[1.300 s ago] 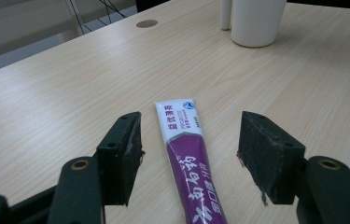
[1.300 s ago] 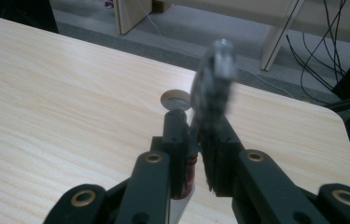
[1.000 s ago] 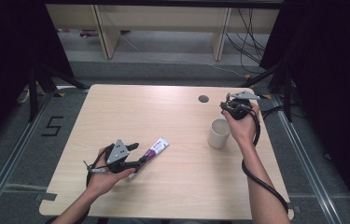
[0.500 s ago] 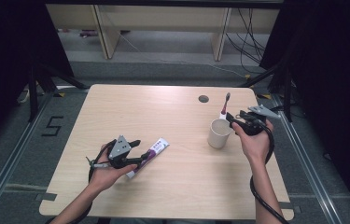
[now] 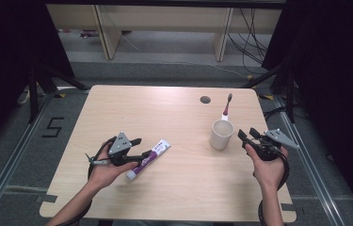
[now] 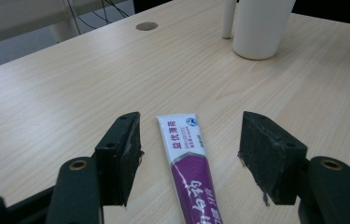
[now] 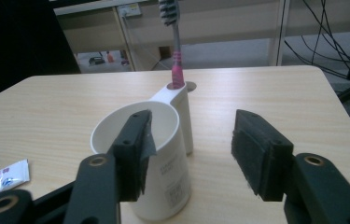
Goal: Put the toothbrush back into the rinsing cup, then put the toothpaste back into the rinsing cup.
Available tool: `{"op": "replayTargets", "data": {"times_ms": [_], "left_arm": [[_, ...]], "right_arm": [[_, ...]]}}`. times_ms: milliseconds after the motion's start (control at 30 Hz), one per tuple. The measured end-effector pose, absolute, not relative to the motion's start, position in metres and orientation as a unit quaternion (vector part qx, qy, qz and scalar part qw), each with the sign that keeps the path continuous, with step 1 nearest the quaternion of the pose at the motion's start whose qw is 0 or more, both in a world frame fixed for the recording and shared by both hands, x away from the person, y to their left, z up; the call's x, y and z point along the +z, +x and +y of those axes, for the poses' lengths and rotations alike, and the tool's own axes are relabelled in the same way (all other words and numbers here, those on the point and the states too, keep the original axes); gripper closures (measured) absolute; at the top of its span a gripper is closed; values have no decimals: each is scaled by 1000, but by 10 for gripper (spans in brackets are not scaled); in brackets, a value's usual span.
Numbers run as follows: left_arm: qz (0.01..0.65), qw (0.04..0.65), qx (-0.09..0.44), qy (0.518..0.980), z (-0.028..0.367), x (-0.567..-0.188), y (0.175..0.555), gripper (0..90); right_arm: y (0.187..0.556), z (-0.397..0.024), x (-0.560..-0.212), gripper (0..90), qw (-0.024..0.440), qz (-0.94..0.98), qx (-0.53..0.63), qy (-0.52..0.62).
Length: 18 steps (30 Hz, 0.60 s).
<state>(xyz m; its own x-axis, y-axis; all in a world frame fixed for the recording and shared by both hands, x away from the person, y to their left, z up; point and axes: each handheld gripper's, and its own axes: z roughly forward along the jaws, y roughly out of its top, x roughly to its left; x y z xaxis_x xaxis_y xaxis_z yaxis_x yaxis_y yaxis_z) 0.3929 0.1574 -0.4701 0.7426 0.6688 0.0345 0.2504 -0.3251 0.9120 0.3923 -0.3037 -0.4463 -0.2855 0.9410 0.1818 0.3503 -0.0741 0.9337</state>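
A white cup (image 5: 221, 134) stands right of the middle of the wooden table (image 5: 164, 108). A pink-handled toothbrush (image 5: 227, 106) stands upright in its side holder, bristles up. My right gripper (image 5: 247, 134) hovers just right of the cup. Its jaws are open, have just been closing, and hold nothing. In the right gripper view the cup (image 7: 163, 154) and the toothbrush (image 7: 176, 51) stand beyond the jaws. A purple and white toothpaste tube (image 5: 149, 158) lies flat at the left. My left gripper (image 5: 142, 148) is open, and the tube (image 6: 189, 158) lies between its pads untouched.
A round cable hole (image 5: 205, 100) sits near the table's far edge. Wooden shelving legs (image 5: 103, 33) and loose cables (image 5: 254, 42) are on the floor behind the table. A "5" marking (image 5: 52, 127) is on the floor at the left.
My right gripper has drawn back from over the cup to its right and nearer the front edge, uncovering the toothbrush upright in the holder. The left hand has barely moved.
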Motion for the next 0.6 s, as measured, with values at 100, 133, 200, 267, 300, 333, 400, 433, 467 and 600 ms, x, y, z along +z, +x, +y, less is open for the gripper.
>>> {"op": "replayTargets", "data": {"times_ms": [100, 133, 200, 267, 300, 333, 400, 433, 467, 600], "left_arm": [[292, 504, 207, 786, 157, -469, 394, 389], [292, 504, 207, 786, 157, -469, 394, 389], [298, 504, 199, 786, 155, -469, 396, 390], [295, 496, 200, 791, 155, -468, 398, 391], [295, 496, 200, 791, 155, -468, 398, 392], [298, 493, 199, 793, 154, -467, 401, 393], [297, 493, 198, 793, 154, -467, 402, 397], [302, 489, 197, 795, 153, -466, 403, 397], [305, 486, 195, 796, 152, -465, 404, 402], [322, 466, 171, 806, 150, -458, 409, 415]], "right_arm": [[388, -303, -450, 494, 286, 628, 499, 525], [388, -303, -450, 494, 286, 628, 499, 525], [388, -305, -451, 515, 284, 639, 481, 529], [389, -304, -453, 534, 289, 637, 476, 533], [389, -304, -453, 534, 289, 637, 476, 533], [390, -302, -452, 540, 269, 642, 470, 543], [390, -302, -453, 540, 271, 641, 469, 544], [390, -302, -452, 539, 275, 646, 460, 544], [389, -300, -452, 531, 260, 644, 454, 558], [389, -301, -451, 522, 262, 658, 421, 567]]}}
